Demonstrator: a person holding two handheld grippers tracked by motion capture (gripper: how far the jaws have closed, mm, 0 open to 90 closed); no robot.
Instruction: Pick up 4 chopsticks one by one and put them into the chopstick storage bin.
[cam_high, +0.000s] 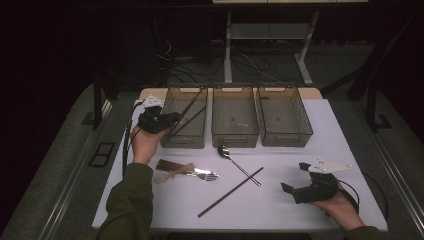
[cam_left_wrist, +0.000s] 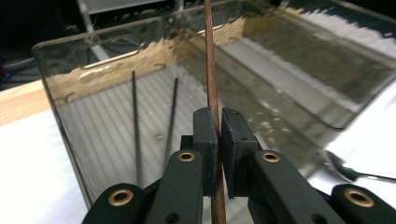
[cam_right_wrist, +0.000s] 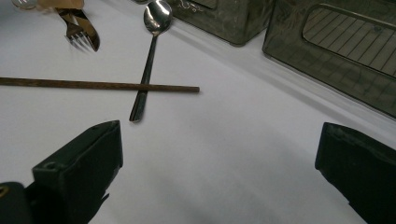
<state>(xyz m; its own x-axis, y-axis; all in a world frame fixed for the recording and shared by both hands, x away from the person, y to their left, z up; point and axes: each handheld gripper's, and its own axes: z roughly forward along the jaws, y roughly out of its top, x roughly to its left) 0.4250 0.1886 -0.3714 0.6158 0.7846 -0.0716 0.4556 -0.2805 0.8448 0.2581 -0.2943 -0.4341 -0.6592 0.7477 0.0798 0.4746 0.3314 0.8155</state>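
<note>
My left gripper (cam_high: 169, 121) (cam_left_wrist: 218, 122) is shut on a brown chopstick (cam_left_wrist: 210, 65) (cam_high: 192, 106). The stick slants up over the left clear bin (cam_high: 182, 142) (cam_left_wrist: 70, 70), at whose near left corner the gripper hovers. Two thin dark sticks (cam_left_wrist: 136, 126) lie on that bin's floor. My right gripper (cam_high: 295, 178) (cam_right_wrist: 218, 140) rests open at the table's front right, with bare white table between its jaws. A second chopstick (cam_high: 230, 192) (cam_right_wrist: 93, 85) lies crossed over a spoon (cam_high: 226, 153) (cam_right_wrist: 148, 70) mid-table.
A middle bin (cam_high: 235, 140) and a right bin (cam_high: 287, 141) stand in a row with the left one at the back. A fork (cam_high: 206, 175) (cam_right_wrist: 77, 39), a knife (cam_right_wrist: 88, 28) and wooden utensils (cam_high: 172, 167) lie at the front left.
</note>
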